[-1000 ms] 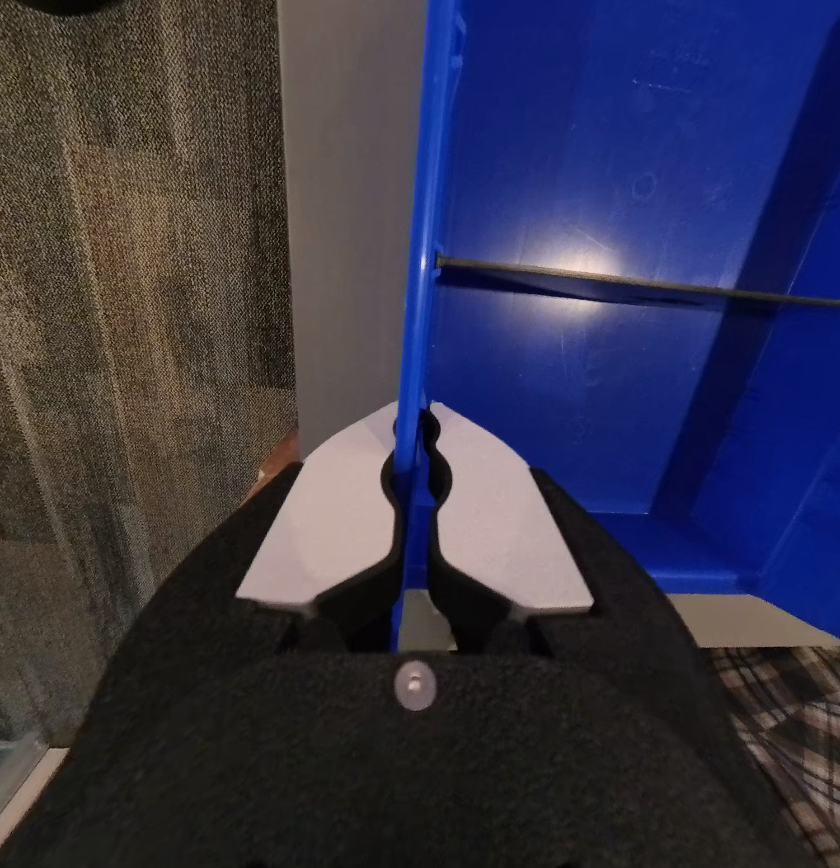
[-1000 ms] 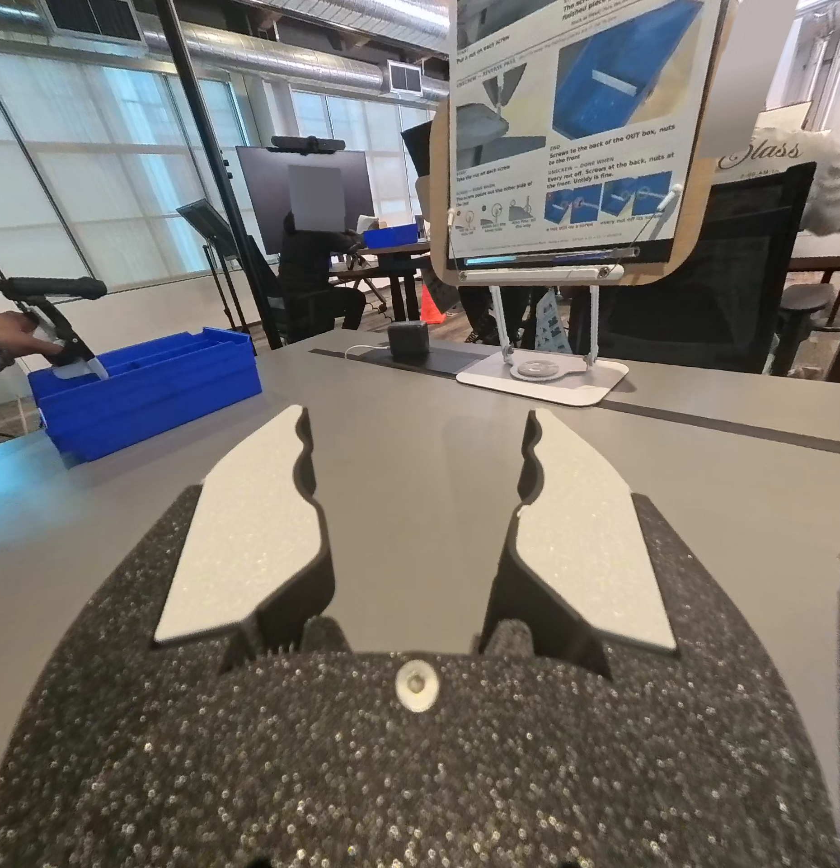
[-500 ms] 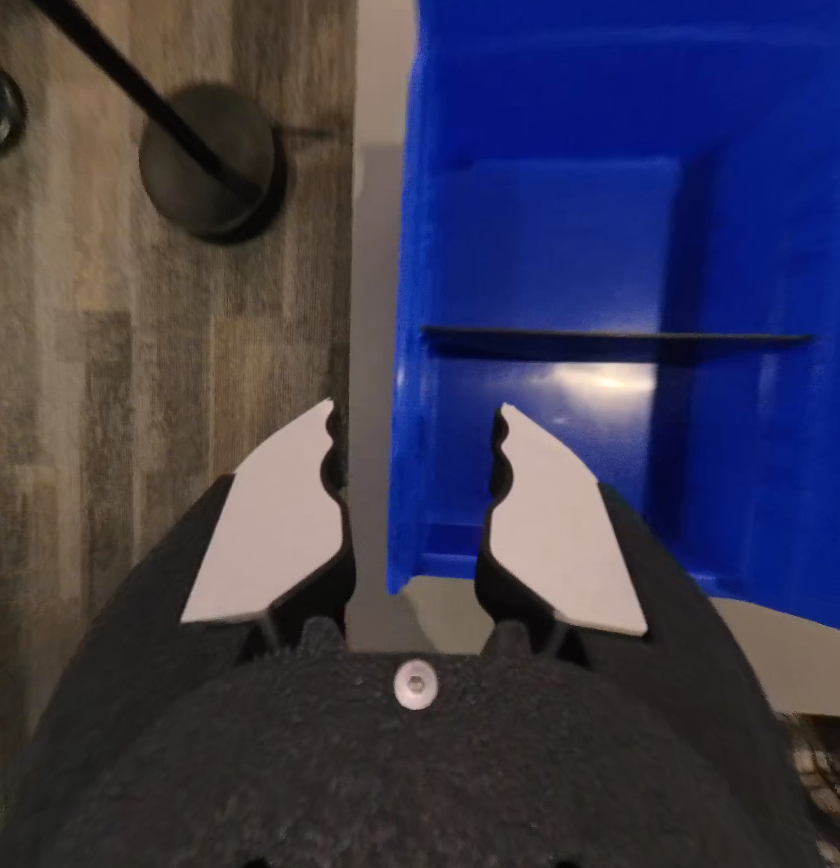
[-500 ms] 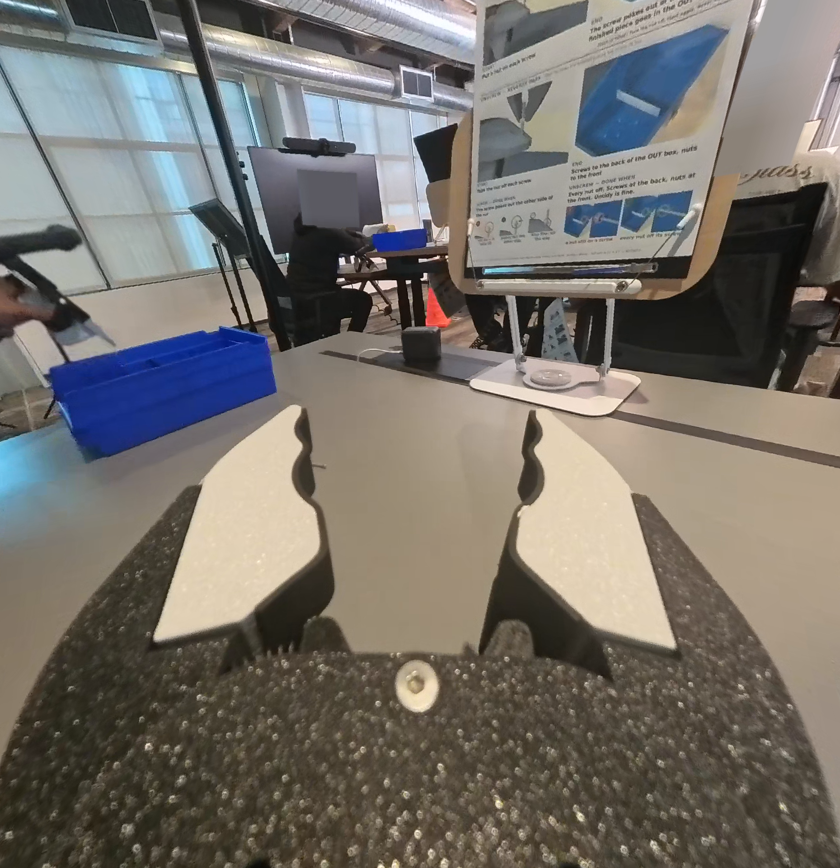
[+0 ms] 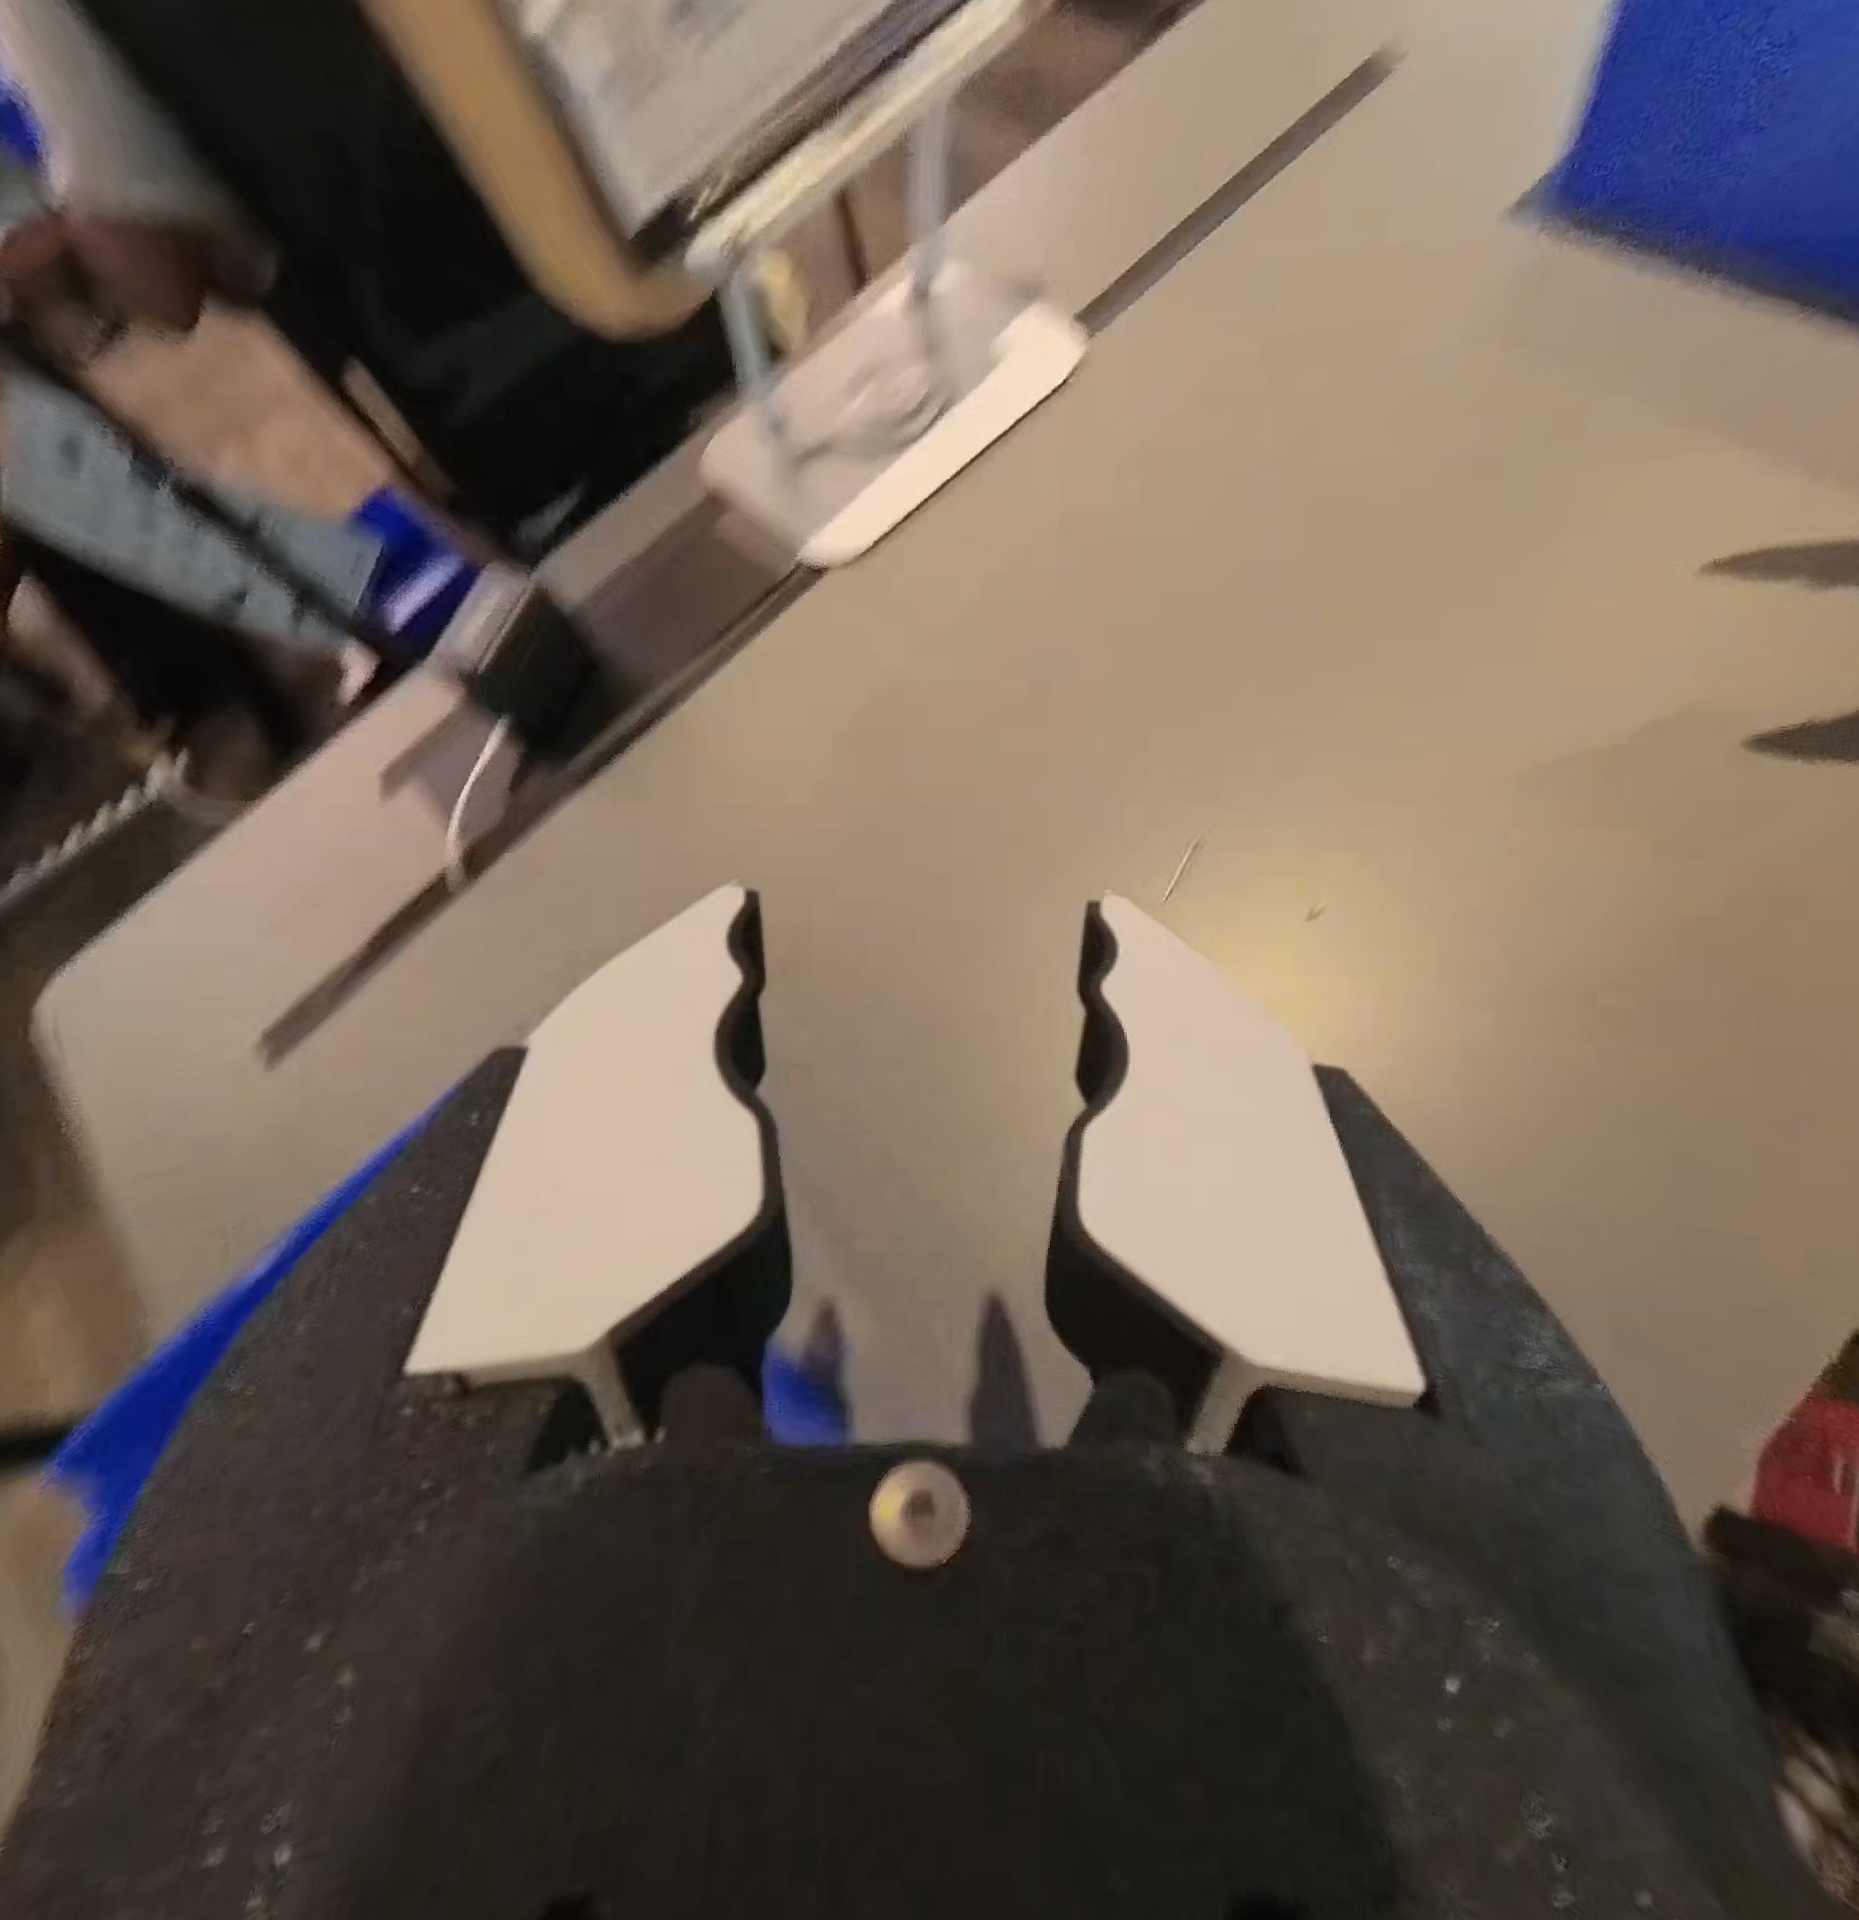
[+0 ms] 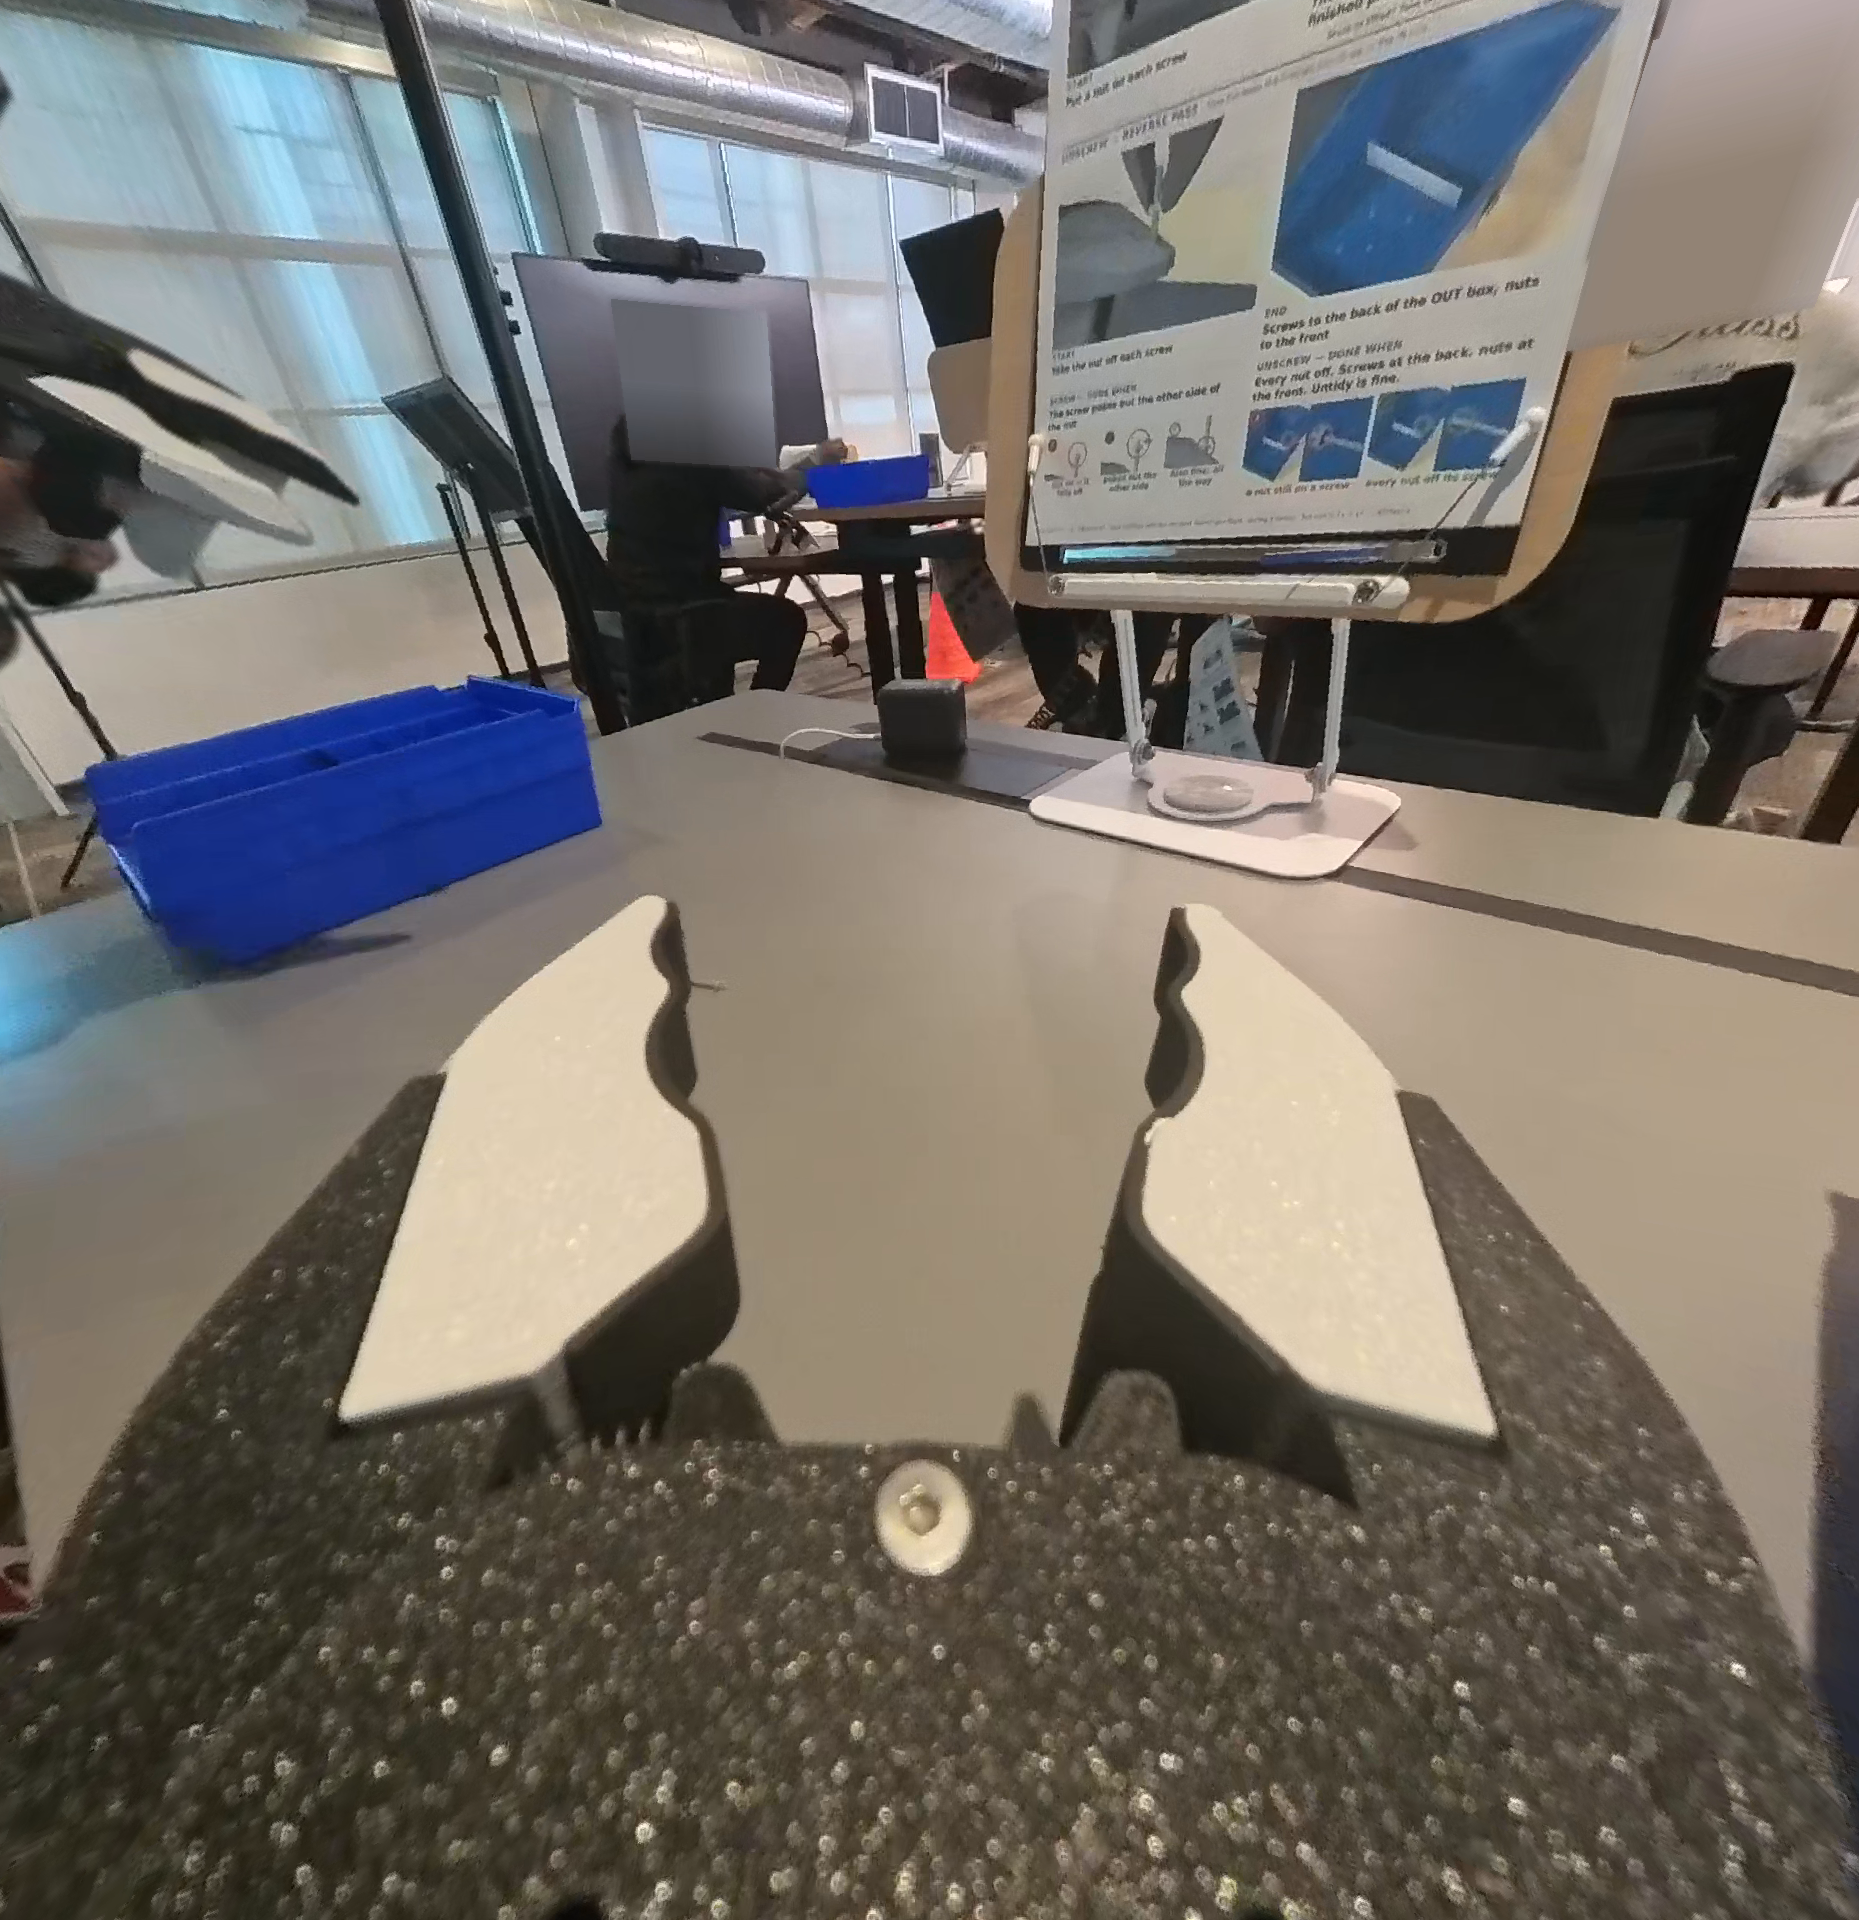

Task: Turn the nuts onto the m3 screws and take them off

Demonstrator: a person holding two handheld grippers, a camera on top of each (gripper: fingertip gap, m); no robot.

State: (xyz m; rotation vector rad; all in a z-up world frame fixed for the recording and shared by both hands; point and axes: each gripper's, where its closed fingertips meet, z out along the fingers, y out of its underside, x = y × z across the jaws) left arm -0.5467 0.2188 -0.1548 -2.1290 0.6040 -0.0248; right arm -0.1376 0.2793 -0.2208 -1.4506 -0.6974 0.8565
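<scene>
A blue divided bin [image 6: 353,810] stands on the grey table [image 6: 904,1039] at the left. A tiny thin metal piece [image 6: 711,985], too small to identify, lies on the table beyond my right gripper's left fingertip. My right gripper [image 6: 920,935] is open and empty, low over the table. My left gripper [image 5: 920,904] is open and empty above the table; its view is blurred. It also shows in the right wrist view [image 6: 229,457], raised above the bin's left end. A blue edge [image 5: 177,1403] sits under its left side. No nuts show.
An instruction board [image 6: 1299,312] on a white stand [image 6: 1216,821] rises at the table's far side, next to a black cube [image 6: 922,717] with a white cable. Blue plastic [image 5: 1735,135] shows at the left wrist view's top right. A person sits at a far desk. My hands' fingertips stand some 40 cm from each other.
My left gripper let go of the blue bin's wall, opened, lifted and swung to face the table and board. My right gripper stayed open and shifted only slightly.
</scene>
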